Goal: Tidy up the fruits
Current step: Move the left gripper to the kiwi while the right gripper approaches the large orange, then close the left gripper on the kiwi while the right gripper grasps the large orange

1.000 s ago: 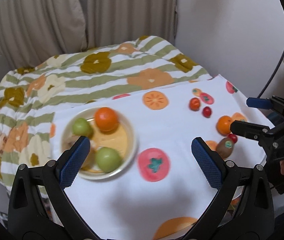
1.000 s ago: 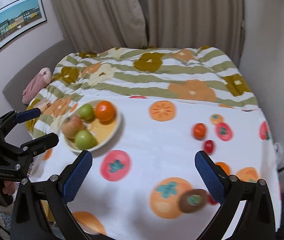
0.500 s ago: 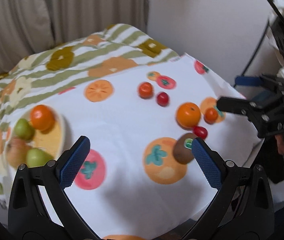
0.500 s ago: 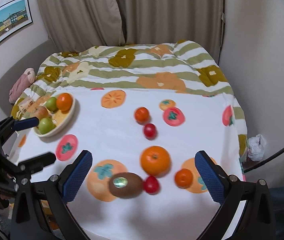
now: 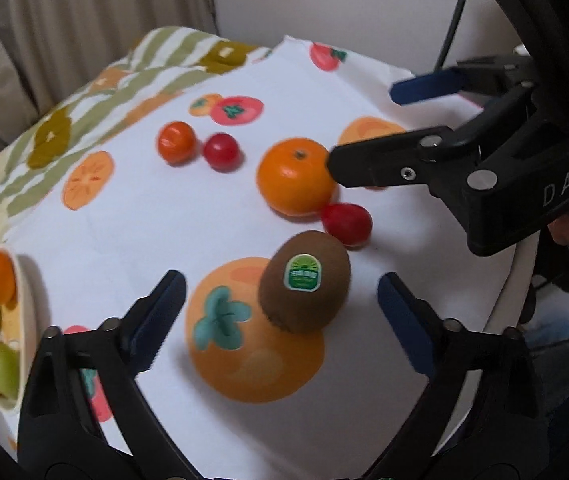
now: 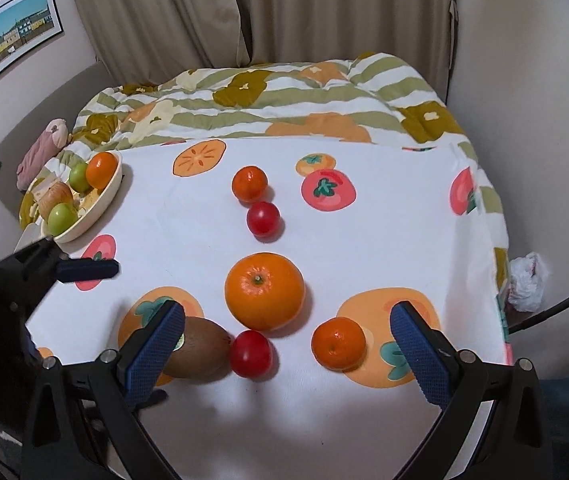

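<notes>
A brown kiwi (image 5: 305, 286) with a green sticker lies on the white fruit-print cloth, just ahead of my open, empty left gripper (image 5: 282, 322). A large orange (image 6: 264, 290), a small orange (image 6: 338, 343), two red tomatoes (image 6: 251, 353) (image 6: 263, 218) and an orange tomato (image 6: 249, 183) lie loose around it. My right gripper (image 6: 288, 354) is open and empty, near the kiwi (image 6: 198, 354) and the small orange. A cream bowl (image 6: 102, 200) at the far left holds green fruits, an orange and an apple.
The cloth (image 6: 364, 240) covers a table beside a bed with a striped floral quilt (image 6: 284, 100). A wall and a cable stand to the right. A crumpled white bag (image 6: 528, 280) lies past the table's right edge. Curtains hang behind.
Both grippers have swung right, away from the bowl, and come down close over the loose fruit. The kiwi now lies right before the left gripper. Both stay open.
</notes>
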